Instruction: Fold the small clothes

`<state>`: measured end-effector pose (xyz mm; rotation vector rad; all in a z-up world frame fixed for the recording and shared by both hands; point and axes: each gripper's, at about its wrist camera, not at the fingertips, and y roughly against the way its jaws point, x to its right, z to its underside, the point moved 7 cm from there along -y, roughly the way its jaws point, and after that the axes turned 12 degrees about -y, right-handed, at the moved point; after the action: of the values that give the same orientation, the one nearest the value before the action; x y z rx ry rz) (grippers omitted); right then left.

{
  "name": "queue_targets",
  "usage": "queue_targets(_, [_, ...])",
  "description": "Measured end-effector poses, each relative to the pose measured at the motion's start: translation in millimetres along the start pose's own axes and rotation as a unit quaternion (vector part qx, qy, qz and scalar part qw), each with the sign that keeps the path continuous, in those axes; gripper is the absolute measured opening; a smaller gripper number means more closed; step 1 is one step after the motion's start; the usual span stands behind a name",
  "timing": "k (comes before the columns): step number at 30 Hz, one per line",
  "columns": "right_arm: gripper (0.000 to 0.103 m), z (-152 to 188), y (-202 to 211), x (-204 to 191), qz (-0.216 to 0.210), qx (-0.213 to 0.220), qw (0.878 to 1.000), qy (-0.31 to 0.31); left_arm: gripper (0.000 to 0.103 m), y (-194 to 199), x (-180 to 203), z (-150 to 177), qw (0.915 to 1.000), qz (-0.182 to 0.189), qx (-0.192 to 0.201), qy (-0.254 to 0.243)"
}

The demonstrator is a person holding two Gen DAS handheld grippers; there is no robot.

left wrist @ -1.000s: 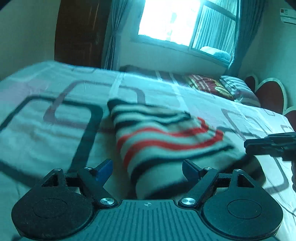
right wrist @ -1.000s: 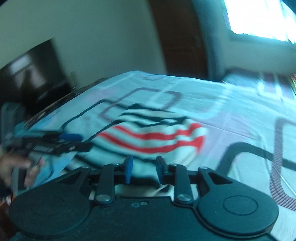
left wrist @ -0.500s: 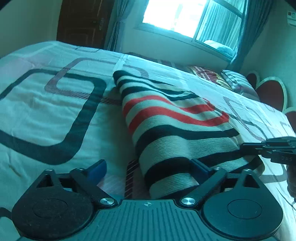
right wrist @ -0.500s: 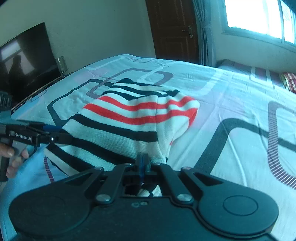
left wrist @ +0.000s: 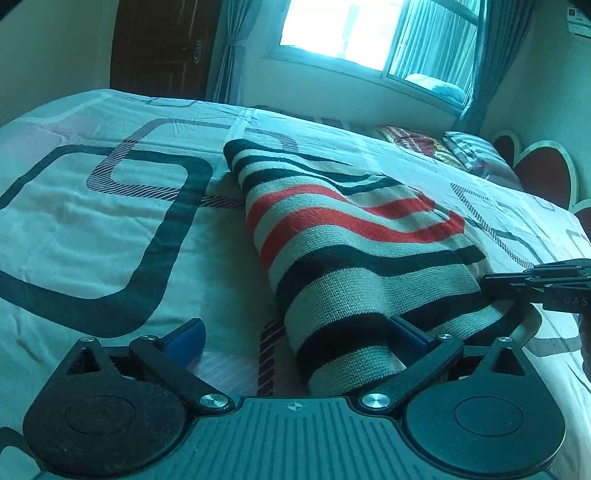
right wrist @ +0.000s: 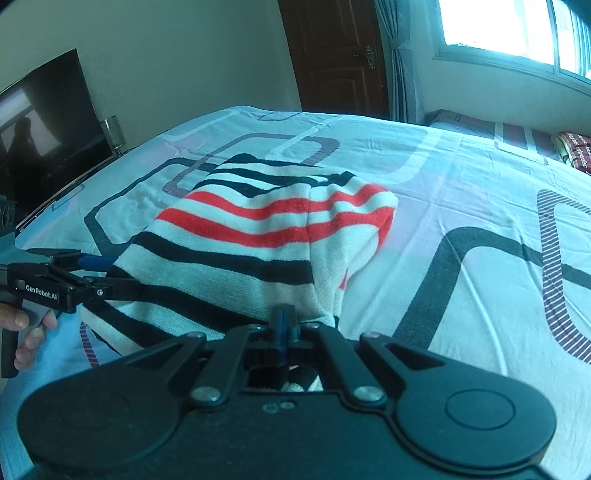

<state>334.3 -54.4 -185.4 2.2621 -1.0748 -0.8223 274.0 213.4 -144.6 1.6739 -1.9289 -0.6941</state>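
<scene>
The left gripper (left wrist: pixel 295 339) is seen along the bottom of the left wrist view with its jaws spread wide and opening. The near edge of the striped knitted garment (left wrist: pixel 354 251) lies between them; its fabric runs against the right blue pad (left wrist: pixel 408 338), while the left blue pad (left wrist: pixel 186 338) stands apart from the cloth over the bedsheet (left wrist: pixel 92 229). Nothing is pinched.

In that view, from left to right, a dark wooden door (left wrist: pixel 162 48) is found at the upper left, a bright window (left wrist: pixel 369 33) with curtains at the upper centre, and patterned pillows (left wrist: pixel 443 151) with a heart-shaped headboard (left wrist: pixel 543 173) at the upper right. The garment is spread from the centre of the frame down to the lower middle, folded, with black, cream and red stripes. At the right edge the right gripper (left wrist: pixel 491 282) is seen side-on at the garment's right border.

In the right wrist view, a dark television screen (right wrist: pixel 44 140) is placed at the upper left, and below it, at the left edge, the left gripper is held by a hand (right wrist: pixel 26 332). The garment fills the centre. At the bottom centre the right gripper is clamped shut, and the garment's near corner appears to be caught between its pads, though the contact is partly hidden by the fingers.
</scene>
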Motion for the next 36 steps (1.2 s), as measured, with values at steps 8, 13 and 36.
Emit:
queue_targets(8, [0.008,2.7,27.1,-3.6,0.014,0.001,0.999,-0.048,0.103,24.2,9.3,-2.2,0.9985,-0.043,-0.024,-0.022])
queue_targets(13, [0.039,21.6,79.3,-7.0,0.022,0.021,0.997,-0.066,0.103,66.7,17.0,14.1,0.9959,-0.086,-0.02,-0.015])
queue_targets(36, [0.102,83.6,246.4,-88.9,0.095,0.129,0.983,-0.09,0.103,267.2,119.5,17.9,0.9908,-0.094,0.092,-0.033])
